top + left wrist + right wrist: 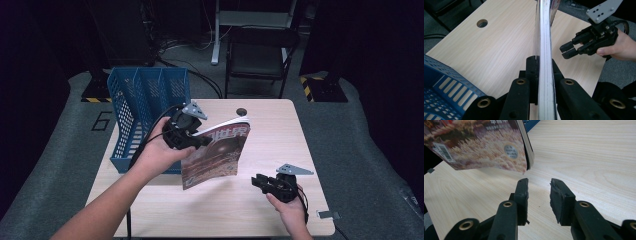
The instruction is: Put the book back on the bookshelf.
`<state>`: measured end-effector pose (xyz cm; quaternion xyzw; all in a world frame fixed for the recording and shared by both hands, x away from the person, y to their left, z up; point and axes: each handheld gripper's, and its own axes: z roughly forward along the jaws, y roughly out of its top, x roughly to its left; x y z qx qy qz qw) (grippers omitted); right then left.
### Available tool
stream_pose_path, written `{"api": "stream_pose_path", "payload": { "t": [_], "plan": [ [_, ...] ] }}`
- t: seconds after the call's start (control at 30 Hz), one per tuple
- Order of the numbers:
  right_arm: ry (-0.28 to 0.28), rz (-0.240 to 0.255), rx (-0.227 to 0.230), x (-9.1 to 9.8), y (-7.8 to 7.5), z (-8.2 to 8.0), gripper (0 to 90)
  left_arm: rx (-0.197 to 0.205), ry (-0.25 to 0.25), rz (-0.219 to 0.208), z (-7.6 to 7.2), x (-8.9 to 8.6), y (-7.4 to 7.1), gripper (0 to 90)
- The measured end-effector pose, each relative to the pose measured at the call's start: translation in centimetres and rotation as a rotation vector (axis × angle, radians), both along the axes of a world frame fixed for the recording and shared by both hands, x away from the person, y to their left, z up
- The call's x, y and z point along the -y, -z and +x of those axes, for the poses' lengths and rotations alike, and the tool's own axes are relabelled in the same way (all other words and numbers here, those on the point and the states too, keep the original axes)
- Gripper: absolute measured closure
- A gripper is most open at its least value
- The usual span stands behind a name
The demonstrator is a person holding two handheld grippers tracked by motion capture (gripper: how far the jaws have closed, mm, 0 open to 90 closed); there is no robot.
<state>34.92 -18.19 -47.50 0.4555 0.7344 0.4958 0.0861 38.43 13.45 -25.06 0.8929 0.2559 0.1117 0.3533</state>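
Observation:
A magazine (217, 155) with a reddish-brown cover hangs tilted above the wooden table (280, 125). My left gripper (202, 141) is shut on its upper left edge. In the left gripper view the stacked page edges (545, 50) run straight up between the two jaws of that gripper (542, 62). My right gripper (257, 181) is low over the table, right of the magazine's lower corner. It is open, with bare wood between its jaws (539, 183). The magazine's bottom corner (481, 142) floats just beyond its tips. That gripper (567, 50) also shows across the table in the left gripper view.
A blue perforated file rack (145, 95) with upright dividers stands at the table's left, right behind my left hand. A round cable hole (241, 111) sits near the table's far edge. A black folding chair (260, 55) stands on the floor beyond the table.

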Motion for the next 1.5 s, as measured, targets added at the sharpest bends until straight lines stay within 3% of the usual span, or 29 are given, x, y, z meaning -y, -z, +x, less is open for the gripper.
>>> {"api": "stream_pose_path", "payload": {
  "t": [0.7,1.5],
  "plan": [
    [0.007,0.007,-0.015,0.1,0.3,0.2,65.3,0.014,-0.039,-0.023,0.8,-1.4,-3.2,83.7],
    [0.007,0.006,-0.028,-0.2,0.5,0.1,64.4,0.009,-0.151,-0.08,1.7,-4.2,-5.3,83.7]
  ]
}}
